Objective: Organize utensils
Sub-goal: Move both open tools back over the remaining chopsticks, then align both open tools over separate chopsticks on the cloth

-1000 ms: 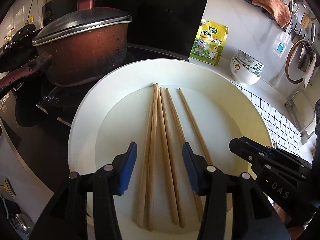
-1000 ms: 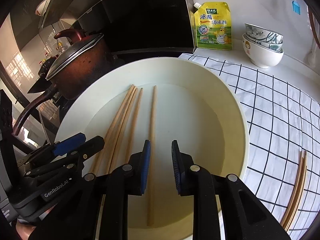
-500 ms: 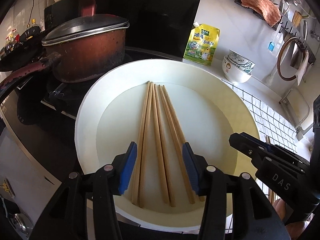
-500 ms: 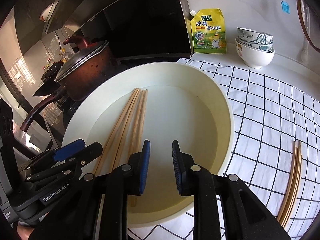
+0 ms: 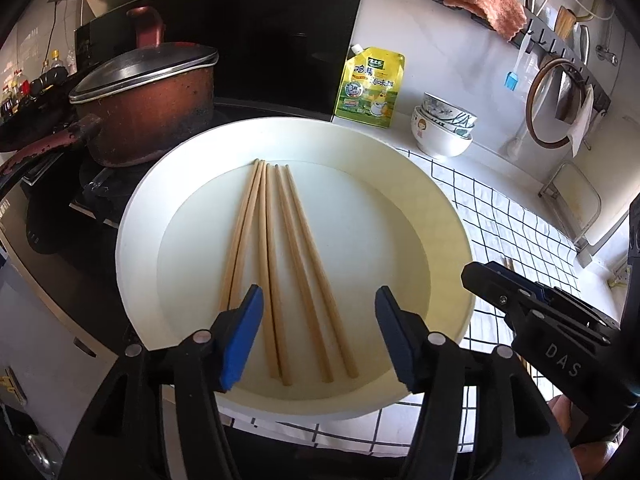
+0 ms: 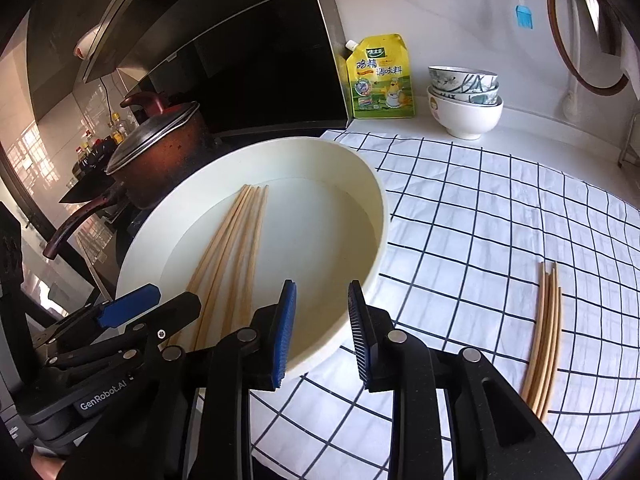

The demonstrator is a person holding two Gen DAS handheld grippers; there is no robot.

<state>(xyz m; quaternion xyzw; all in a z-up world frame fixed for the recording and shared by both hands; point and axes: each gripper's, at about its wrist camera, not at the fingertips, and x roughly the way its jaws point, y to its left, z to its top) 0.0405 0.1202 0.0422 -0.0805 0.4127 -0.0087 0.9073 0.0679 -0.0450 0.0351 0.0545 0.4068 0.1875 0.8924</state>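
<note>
- Bench: pale hard top under a soft white cloth with black grid
- Round tray: cream, smooth, raised rim; likely light and rigid
- Chopsticks in tray: six slim tapered wooden sticks, fanned; judged light, stiff, prone to roll; best pinched mid-length as a bundle
- Loose chopsticks: same kind, bunched on the cloth, well apart from the tray
- Left claw: jaws just widened, empty, over stick ends
- Right claw: jaws just widened slightly, empty, above tray rim

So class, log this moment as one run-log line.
left gripper: opening, empty | right gripper: opening, empty | chopsticks: in basin
</note>
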